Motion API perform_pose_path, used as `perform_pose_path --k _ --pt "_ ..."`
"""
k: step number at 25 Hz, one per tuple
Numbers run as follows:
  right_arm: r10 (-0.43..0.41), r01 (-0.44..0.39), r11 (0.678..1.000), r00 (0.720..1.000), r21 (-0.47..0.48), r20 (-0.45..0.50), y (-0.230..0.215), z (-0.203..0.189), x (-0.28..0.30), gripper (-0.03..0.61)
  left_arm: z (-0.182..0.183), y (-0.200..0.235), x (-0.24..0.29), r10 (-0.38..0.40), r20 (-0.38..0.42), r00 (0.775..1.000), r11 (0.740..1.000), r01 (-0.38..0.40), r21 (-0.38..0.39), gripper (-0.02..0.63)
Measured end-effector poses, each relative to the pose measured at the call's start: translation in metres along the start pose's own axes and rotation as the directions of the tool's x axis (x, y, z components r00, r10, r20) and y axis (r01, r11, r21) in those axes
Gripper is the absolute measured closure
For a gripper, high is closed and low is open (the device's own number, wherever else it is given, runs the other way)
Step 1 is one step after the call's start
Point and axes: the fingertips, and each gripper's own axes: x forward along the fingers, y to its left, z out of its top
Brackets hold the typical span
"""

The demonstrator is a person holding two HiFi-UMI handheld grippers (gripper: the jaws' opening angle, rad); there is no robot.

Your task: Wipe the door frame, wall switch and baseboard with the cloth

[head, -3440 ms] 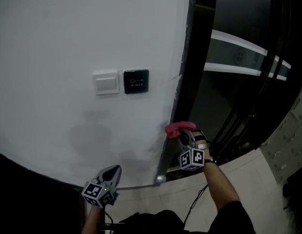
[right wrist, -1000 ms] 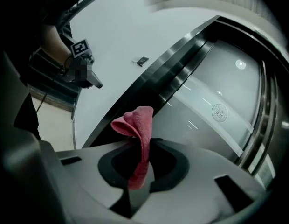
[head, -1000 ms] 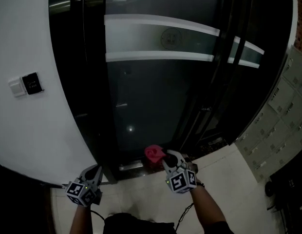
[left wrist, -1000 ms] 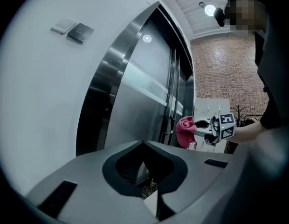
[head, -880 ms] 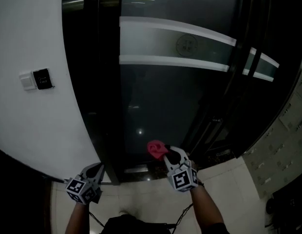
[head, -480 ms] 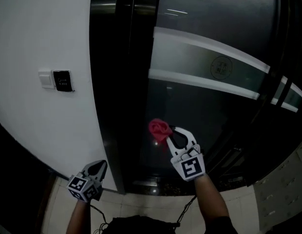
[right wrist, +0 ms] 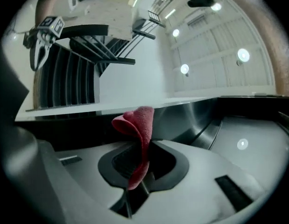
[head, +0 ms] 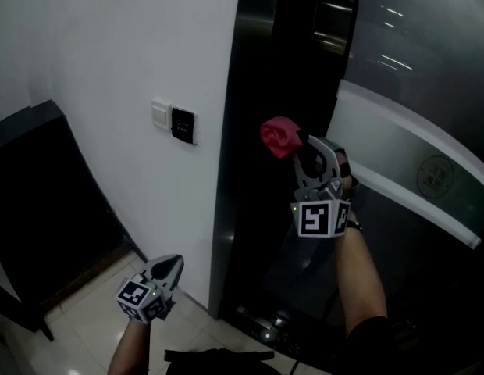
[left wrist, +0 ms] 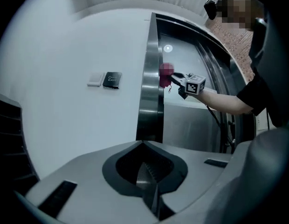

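Your right gripper [head: 304, 147] has its jaws clamped on the red cloth [head: 279, 137], and the cloth bunches out past the tips, upper centre of the head view. It sits right at the edge of the dark metal door frame [head: 246, 170]; whether it touches, you can't tell from here. Left of the frame, on the white wall [head: 101, 61], the pale switch [head: 161, 115] and a black button [head: 183, 124] stand side by side. Your left gripper [head: 171, 265] hangs at lower left, jaws pressed together, nothing between them.

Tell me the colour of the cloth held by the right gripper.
The cloth is pinkish red, clearest in the right gripper view.
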Motion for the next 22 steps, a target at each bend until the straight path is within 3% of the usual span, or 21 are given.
perform_pose_path --k 2,4,10,15,22 --pt "-0.017 0.016 1.000 0.999 0.012 0.048 -0.008 0.002 0.014 0.528 -0.002 -0.008 -0.011 0.054 0.005 0.999 0.998 -0.054 0.010 0.623" --pt "-0.011 0.002 0.996 0.995 0.090 0.101 -0.001 0.005 0.021 0.529 -0.011 -0.014 -0.026 0.114 0.004 0.993 0.993 -0.114 -0.001 0.623" --pt "0.121 -0.167 0.966 0.966 0.196 0.228 0.061 0.003 0.016 0.528 -0.039 -0.026 -0.053 0.238 -0.044 0.970 0.971 -0.239 -0.026 0.623" --pt "0.201 -0.260 0.940 0.944 0.218 0.262 0.080 0.004 0.007 0.528 -0.037 -0.013 -0.046 0.224 -0.048 0.974 0.974 -0.224 -0.015 0.623" --pt "0.257 -0.303 0.930 0.941 0.208 0.221 0.108 -0.001 -0.007 0.528 -0.021 0.011 -0.030 0.167 -0.039 0.985 0.986 -0.166 0.027 0.623"
